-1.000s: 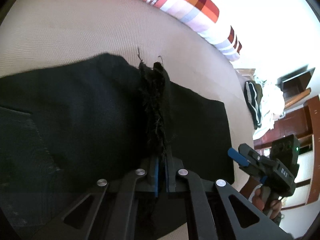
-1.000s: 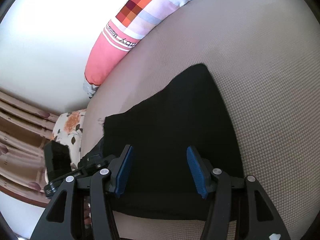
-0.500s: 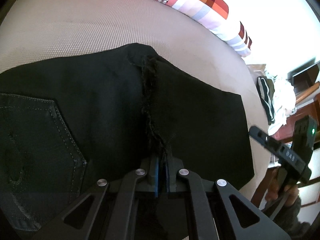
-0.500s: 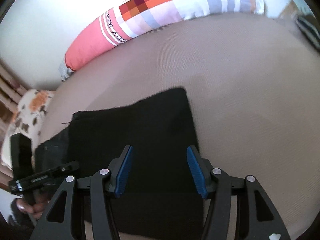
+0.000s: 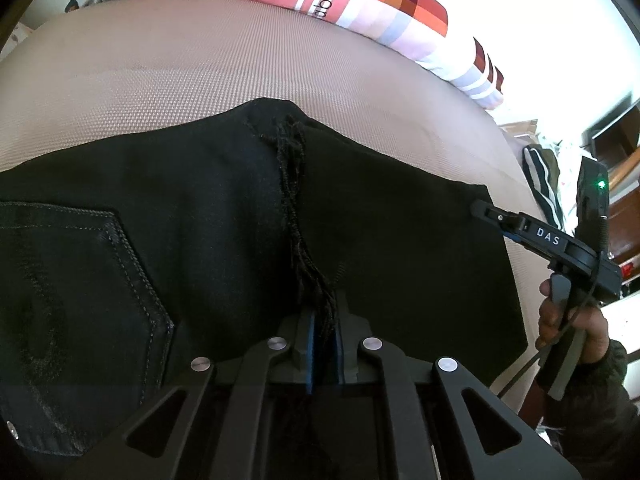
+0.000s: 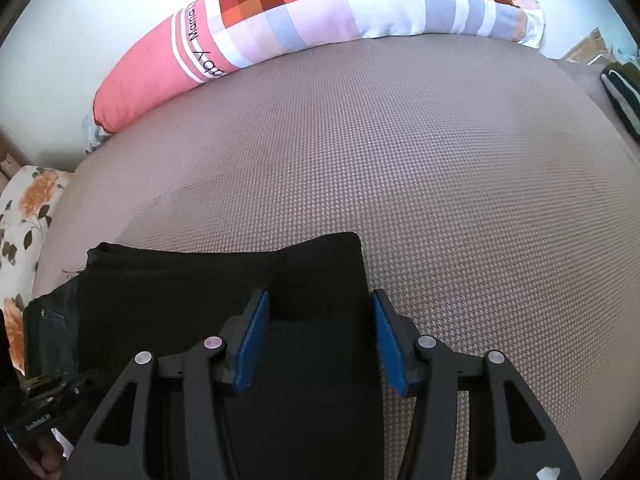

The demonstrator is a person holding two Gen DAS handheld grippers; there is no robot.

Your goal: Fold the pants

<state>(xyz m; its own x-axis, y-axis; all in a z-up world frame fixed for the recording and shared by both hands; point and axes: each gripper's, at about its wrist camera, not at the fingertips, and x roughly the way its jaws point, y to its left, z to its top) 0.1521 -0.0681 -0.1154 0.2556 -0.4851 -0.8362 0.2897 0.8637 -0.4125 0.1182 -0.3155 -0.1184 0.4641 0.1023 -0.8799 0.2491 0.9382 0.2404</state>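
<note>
I see a wide beige mattress [image 6: 420, 168] with a woven dotted texture filling both views, and along its far edge lies a long bolster [image 6: 320, 16], coral pink at one end and checked in orange, maroon, lilac and grey-blue toward the other. A floral cushion [image 6: 24, 216] sits off the mattress's left edge in my right wrist view. The black pants [image 5: 180, 208] lie flat on the mattress close to me, folded over so that a leg panel covers the part with the stitched back pocket [image 5: 80, 280], and a frayed hem [image 5: 296, 200] runs up the middle of the cloth in my left wrist view. My left gripper [image 5: 324, 320] has its fingers pinched together on the near end of that frayed hem, with black threads caught between the blue pads. My right gripper [image 6: 318, 332] hangs over the right end of the folded cloth, near its far corner; its fingers are apart with the blue pads clear of the fabric, and they are closing, with only the flat cloth beneath the gap. In the left wrist view I see my right hand [image 5: 572, 332] gripping that tool's handle beside the pants' edge, and a striped garment [image 5: 540, 176] past the mattress.
</note>
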